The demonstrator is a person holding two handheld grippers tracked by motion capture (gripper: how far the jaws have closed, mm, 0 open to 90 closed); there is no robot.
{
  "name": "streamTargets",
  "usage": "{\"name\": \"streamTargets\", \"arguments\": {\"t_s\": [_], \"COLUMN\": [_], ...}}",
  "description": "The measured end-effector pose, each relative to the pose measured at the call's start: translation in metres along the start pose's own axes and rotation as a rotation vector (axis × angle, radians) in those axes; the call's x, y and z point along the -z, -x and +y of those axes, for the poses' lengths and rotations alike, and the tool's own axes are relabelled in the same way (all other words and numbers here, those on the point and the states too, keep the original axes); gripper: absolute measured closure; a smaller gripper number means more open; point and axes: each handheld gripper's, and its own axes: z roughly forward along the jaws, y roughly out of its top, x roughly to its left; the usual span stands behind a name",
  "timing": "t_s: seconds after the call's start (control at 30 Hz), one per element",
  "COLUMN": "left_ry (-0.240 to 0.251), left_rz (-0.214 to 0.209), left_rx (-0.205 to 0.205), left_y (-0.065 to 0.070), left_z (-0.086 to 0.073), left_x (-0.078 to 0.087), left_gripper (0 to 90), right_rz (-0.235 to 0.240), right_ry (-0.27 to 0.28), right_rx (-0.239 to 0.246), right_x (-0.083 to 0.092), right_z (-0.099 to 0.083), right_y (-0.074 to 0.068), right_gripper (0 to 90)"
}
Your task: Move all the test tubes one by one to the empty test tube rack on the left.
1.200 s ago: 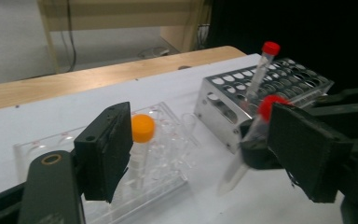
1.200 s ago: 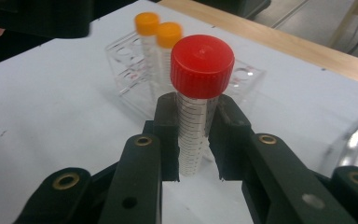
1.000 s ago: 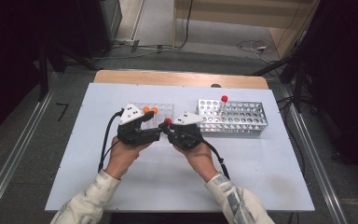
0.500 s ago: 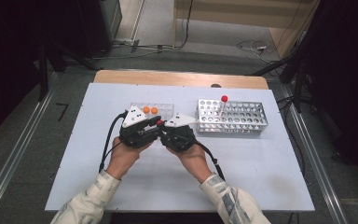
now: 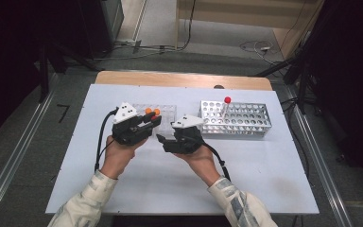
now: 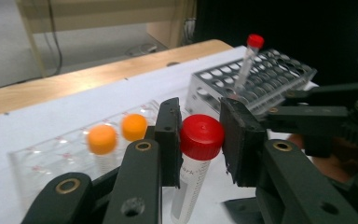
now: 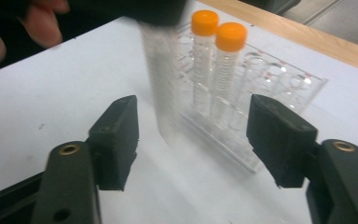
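We have the red-capped tube (image 6: 196, 158) pinched just under its cap by the left gripper (image 5: 147, 126), whose fingers (image 6: 168, 140) are closed on it, and it hangs upright above the white table (image 5: 264, 170), just in front of the clear rack (image 5: 168, 109) that holds two orange-capped tubes (image 5: 151, 111). The right gripper (image 5: 163, 138) has just been opening: its fingers (image 7: 116, 140) now stand wide, with the tube's blurred lower body (image 7: 161, 88) between them but untouched, so the hand-over looks complete. From here we judge the job is to keep the left grip firm and the tube vertical, and to draw the right gripper back toward us, clear of the tube's lower end, before carrying anything. If the tube belongs in the clear rack, we should line it over an empty well right of the orange caps. The metal rack (image 5: 246, 124), far right, carries another red-capped tube (image 5: 226, 105), and we cannot tell which rack is meant.
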Motion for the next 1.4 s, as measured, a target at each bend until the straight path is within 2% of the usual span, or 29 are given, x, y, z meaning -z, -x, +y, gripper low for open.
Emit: {"name": "streamTargets", "arguments": {"t_s": [0.17, 0.3, 0.47, 0.6, 1.0, 1.4], "left_ry": [0.025, 0.042, 0.045, 0.04, 0.027, -0.005], "left_rz": [0.035, 0.065, 0.123, 0.148, 0.185, 0.198], "left_rx": [0.025, 0.025, 0.026, 0.037, 0.04, 0.057], "left_y": [-0.01, -0.017, -0.03, -0.039, -0.049, -0.049], "left_z": [0.009, 0.016, 0.025, 0.027, 0.02, -0.013], "left_x": [0.008, 0.012, 0.008, 0.0, -0.017, -0.033], "left_gripper": [69.7, 69.7, 69.7, 69.7, 69.6, 69.2], "right_rz": [-0.021, -0.043, -0.066, -0.077, -0.093, -0.095], "right_ry": [0.003, 0.008, 0.012, 0.013, 0.018, 0.013], "right_rx": [-0.026, -0.039, -0.056, -0.061, -0.076, -0.077], "right_x": [0.009, 0.016, 0.023, 0.027, 0.032, 0.032], "right_z": [-0.004, -0.007, -0.01, -0.011, -0.014, -0.015], "right_y": [0.012, 0.02, 0.031, 0.036, 0.043, 0.043], "right_gripper": [26.0, 25.9, 25.9, 26.0, 26.3, 26.8]}}
